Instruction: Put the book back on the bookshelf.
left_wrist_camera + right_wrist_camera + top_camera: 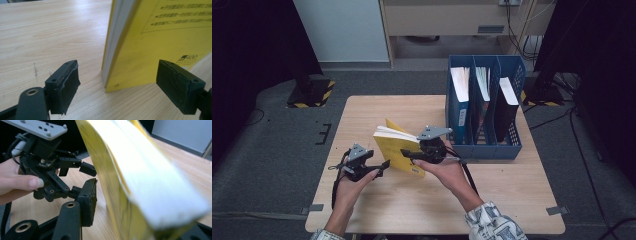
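Note:
A thick yellow paperback book [396, 148] stands tilted on one lower corner on the wooden table [377, 112], its white page edge up. My right gripper [410, 156] is shut on the book's right side; in the right gripper view the book [140, 182] sits between its jaws, the left pad [90, 200] close against the cover and the right jaw mostly hidden. My left gripper [383, 165] stands open just left of the book's lower corner. In the left gripper view the book's corner [150, 45] sits ahead of the spread pads [66, 80], untouched. The left gripper [86, 170] also shows beyond the cover.
A blue three-slot file rack [484, 145] stands at the table's right rear with books upright in its slots. Bare tabletop [412, 205] lies toward the front edge, and the left rear of the table [362, 107] is bare wood.

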`<state>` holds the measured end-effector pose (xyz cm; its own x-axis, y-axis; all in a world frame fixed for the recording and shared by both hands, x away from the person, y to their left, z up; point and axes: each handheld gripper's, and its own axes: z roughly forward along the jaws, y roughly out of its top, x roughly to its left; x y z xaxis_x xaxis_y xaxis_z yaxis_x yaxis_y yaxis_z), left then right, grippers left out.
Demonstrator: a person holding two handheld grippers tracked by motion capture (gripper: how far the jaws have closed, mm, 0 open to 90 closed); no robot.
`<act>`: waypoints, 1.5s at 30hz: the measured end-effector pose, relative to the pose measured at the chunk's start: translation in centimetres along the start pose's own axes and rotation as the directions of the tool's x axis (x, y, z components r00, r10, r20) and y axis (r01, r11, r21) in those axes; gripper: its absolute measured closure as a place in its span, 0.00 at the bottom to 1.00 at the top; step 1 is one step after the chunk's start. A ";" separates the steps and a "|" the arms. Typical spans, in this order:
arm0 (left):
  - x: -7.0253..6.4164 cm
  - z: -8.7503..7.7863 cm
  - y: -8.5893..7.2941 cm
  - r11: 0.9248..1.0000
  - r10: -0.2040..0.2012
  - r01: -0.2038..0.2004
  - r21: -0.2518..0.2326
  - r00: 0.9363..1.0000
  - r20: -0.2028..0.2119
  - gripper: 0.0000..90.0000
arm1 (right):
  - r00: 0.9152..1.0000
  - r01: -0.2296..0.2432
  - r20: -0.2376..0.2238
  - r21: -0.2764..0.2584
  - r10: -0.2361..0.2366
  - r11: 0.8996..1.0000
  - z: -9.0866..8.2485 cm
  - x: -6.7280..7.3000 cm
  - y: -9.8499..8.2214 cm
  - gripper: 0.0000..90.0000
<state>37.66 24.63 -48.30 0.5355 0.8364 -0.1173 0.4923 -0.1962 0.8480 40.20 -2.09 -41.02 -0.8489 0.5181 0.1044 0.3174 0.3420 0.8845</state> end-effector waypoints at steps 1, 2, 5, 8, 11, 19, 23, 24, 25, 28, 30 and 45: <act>0.1 -0.1 -0.1 1.000 -0.006 0.006 -0.009 1.000 0.000 0.20 | 1.000 0.005 0.001 -0.001 -0.005 1.000 0.0 0.0 0.1 0.61; 0.1 -0.1 -0.1 1.000 -0.008 0.008 -0.013 1.000 -0.001 0.20 | 1.000 0.009 0.003 -0.006 -0.009 1.000 0.0 0.1 0.4 0.61; 0.1 -0.1 -0.1 1.000 -0.003 0.003 -0.019 1.000 -0.008 0.20 | 1.000 0.018 -0.003 -0.010 -0.018 1.000 0.0 0.1 0.7 0.61; 0.1 0.0 -0.3 1.000 0.003 -0.003 -0.014 1.000 -0.016 0.21 | 1.000 0.006 -0.005 -0.019 -0.006 1.000 0.1 -0.1 0.9 0.63; 0.1 0.3 -0.7 1.000 0.017 -0.016 0.012 1.000 -0.016 0.21 | 1.000 0.003 -0.003 -0.019 -0.003 1.000 0.2 -0.2 1.0 0.64; -0.3 0.9 -1.6 0.992 0.088 -0.086 0.088 0.996 -0.020 0.15 | 1.000 -0.009 -0.004 -0.021 0.009 1.000 0.3 -0.6 1.0 0.64; -0.3 1.2 -1.9 0.990 0.089 -0.087 0.110 0.996 -0.012 0.14 | 1.000 -0.008 -0.007 -0.013 0.008 1.000 0.3 -0.7 1.1 0.64; -0.2 1.2 -1.9 0.990 0.087 -0.085 0.112 0.996 -0.013 0.14 | 1.000 -0.009 -0.007 -0.009 0.009 1.000 0.3 -0.7 1.1 0.65; -0.2 1.1 -1.9 0.990 0.085 -0.083 0.112 0.996 -0.013 0.14 | 1.000 -0.009 -0.005 -0.007 0.009 1.000 0.3 -0.7 1.1 0.65; 0.0 1.1 -2.0 0.991 0.079 -0.077 0.111 0.997 -0.012 0.14 | 1.000 -0.006 -0.006 -0.004 0.006 1.000 0.3 -0.7 1.3 0.66; 0.1 1.1 -2.1 0.991 0.074 -0.073 0.110 0.997 -0.012 0.14 | 1.000 -0.005 -0.008 -0.005 0.005 1.000 0.3 -0.8 1.3 0.67; 0.3 1.1 -2.2 0.990 0.071 -0.069 0.123 0.997 -0.008 0.14 | 1.000 -0.014 -0.027 -0.026 0.013 1.000 0.6 -1.2 1.5 0.69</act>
<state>37.48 24.72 -50.74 0.5638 0.8242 -0.0529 0.5344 -0.3152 0.7842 41.92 -1.70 -40.06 -0.8558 0.5013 0.1279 0.3180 0.3147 0.8943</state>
